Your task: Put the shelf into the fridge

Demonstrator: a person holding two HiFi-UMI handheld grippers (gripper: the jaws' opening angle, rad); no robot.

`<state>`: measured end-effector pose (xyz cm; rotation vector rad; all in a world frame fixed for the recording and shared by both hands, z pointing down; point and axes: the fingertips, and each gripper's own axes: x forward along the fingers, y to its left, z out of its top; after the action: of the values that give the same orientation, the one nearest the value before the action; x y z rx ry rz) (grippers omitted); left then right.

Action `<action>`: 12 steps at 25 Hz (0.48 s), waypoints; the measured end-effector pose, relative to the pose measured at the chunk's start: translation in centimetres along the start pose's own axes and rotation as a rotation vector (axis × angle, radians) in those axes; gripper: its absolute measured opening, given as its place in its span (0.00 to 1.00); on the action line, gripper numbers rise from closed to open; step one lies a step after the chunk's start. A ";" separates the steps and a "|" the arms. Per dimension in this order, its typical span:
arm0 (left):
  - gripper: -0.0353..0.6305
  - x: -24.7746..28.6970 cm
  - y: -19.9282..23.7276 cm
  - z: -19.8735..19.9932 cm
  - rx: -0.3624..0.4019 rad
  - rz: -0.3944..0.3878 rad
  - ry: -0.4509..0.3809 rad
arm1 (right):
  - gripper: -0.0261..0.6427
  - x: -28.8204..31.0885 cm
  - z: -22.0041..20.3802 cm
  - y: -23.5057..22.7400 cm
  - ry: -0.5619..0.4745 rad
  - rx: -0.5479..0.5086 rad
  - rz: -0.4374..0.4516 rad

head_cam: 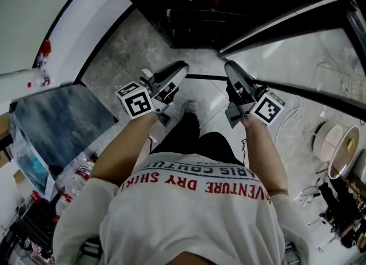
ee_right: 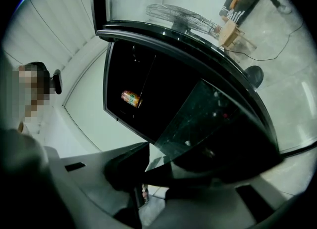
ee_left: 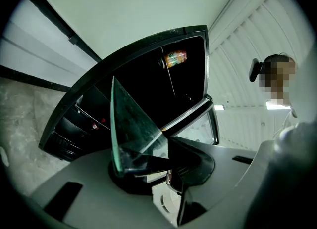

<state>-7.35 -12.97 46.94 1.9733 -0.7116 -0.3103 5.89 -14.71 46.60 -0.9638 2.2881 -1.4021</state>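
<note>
Looking down from the head view, we find the left gripper (head_cam: 177, 70) and right gripper (head_cam: 233, 70) level and side by side, both aimed at the open fridge (head_cam: 229, 6) straight ahead; what they carry hardly shows there. Left gripper view: jaws partly closed, clamped on one end edge of the glass shelf (ee_left: 130, 124). Right gripper view: jaws likewise pinch the opposite edge. We judge its long axis crosswise to the opening, neither hand nearer. A can (ee_right: 131, 98) sits inside.
</note>
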 end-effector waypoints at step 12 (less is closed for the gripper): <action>0.22 2.0 2.9 1.9 0.025 0.018 -0.003 | 0.19 3.3 1.6 -2.1 0.006 -0.031 0.035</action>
<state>-7.69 -16.54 48.71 1.9894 -0.7378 -0.2942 5.19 -18.62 47.99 -0.9252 2.3265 -1.3609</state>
